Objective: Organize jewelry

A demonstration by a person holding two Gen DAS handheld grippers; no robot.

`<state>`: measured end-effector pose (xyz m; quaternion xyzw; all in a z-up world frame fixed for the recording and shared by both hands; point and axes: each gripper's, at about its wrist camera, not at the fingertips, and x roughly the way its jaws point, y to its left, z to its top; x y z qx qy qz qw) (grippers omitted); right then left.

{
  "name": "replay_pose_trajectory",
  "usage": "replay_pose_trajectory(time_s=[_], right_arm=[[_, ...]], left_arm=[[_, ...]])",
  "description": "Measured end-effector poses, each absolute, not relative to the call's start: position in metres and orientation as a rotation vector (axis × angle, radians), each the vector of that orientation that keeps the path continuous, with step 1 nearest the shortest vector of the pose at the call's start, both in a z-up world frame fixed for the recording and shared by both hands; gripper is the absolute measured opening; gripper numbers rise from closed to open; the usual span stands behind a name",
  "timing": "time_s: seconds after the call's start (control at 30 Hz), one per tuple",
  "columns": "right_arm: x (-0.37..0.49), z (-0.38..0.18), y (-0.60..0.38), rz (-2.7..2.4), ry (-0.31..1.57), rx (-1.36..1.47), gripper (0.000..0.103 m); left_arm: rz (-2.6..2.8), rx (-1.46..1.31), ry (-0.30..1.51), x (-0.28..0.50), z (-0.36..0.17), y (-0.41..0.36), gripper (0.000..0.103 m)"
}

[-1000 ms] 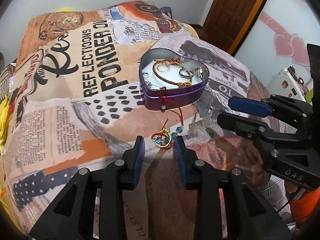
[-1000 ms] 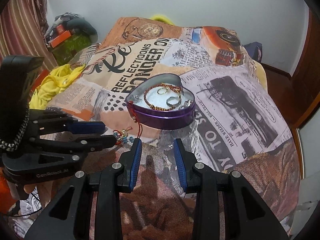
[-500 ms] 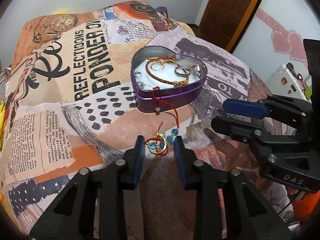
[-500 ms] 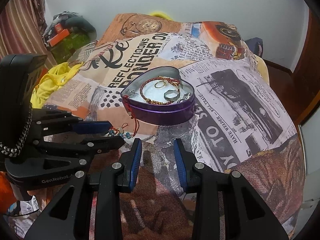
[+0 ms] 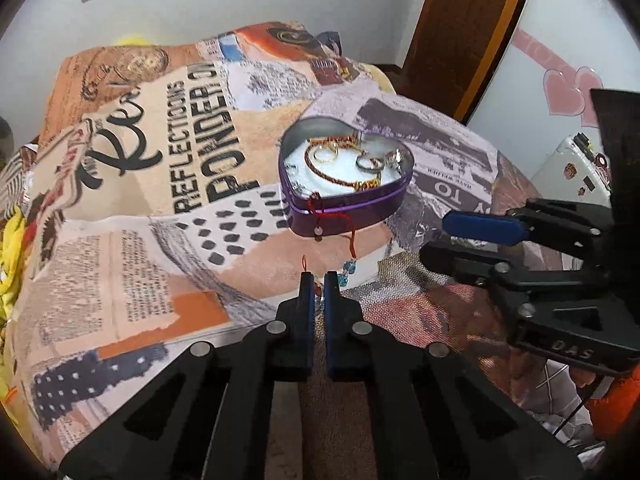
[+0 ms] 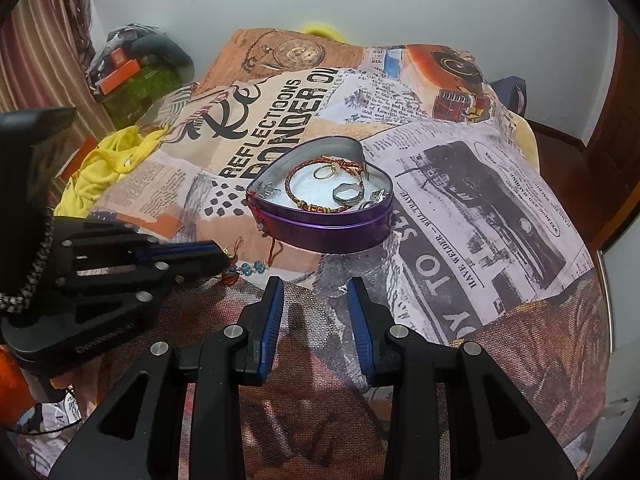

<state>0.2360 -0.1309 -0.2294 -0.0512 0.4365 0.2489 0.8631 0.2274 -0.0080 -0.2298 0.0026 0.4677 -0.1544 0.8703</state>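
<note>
Since half a second ago the left gripper (image 5: 316, 280) jaws have closed, seemingly pinching the beaded bracelet (image 5: 347, 267) (hanging from the heart tin (image 5: 344, 212)); right gripper (image 6: 316, 296) jaws stay apart.

Left gripper (image 5: 316, 280), bottom centre, jaws nearly together on red-cord bracelet w/ blue beads (image 5: 349, 256), cord draped over rim of purple heart-shaped tin (image 5: 344, 216) at centre. Right gripper (image 5: 452, 236) at right edge, jaws apart, over newspaper-print bedspread (image 5: 132, 240).
</note>
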Motion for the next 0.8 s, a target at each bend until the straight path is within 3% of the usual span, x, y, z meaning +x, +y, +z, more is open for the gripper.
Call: replay_pose_trajectory(time_s=[0.33,0.47,0.8], right_arm=[[0.235,-0.233,-0.109,0.562,0.93,-0.133,0.03],[0.234,-0.233,-0.107,0.565,0.929,-0.128,0.03],[0.239,-0.235,-0.122,0.531,0.938,-0.098,0.03]], left_arm=[[-0.331,-0.01,0.966,0.217,-0.217,0.006,0.004],[-0.347,0.02,1.036,0.221,-0.233,-0.003,0.026],[-0.368,-0.038,1.07,0.235,-0.249,-0.008,0.026]])
